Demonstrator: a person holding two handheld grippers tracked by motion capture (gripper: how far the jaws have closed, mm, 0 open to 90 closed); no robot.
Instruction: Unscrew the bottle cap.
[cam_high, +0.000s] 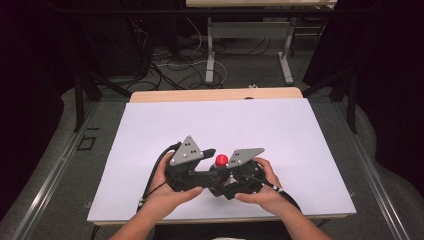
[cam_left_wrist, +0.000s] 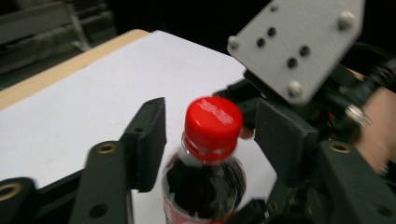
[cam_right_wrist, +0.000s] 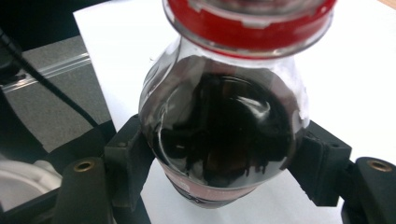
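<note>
We have the bottle (cam_high: 220, 167) of dark drink standing near the front edge of the bench (cam_high: 280, 130), about midway along it, with a gripper on either side. Our right gripper (cam_right_wrist: 224, 161) is clenched on the bottle's body just below the shoulder; in the right gripper view both pads press against the plastic. Our left gripper (cam_left_wrist: 210, 135) sits up at the red cap (cam_left_wrist: 213, 122), its jaws standing apart on either side, and in the left gripper view a gap shows between each pad and the cap, so it is released rather than gripping.

We judge the work in hand to be turning the cap while the body is held.

The risks from here lie mostly in that loose left grip. If we close off-centre, one pad may catch the cap's edge and skid, or push the neck sideways and tilt the bottle in the right gripper's hold. The curved, smooth body could also spin between the right pads once we twist. And a fizzy drink may spurt over the white sheet if the seal breaks fast.
</note>
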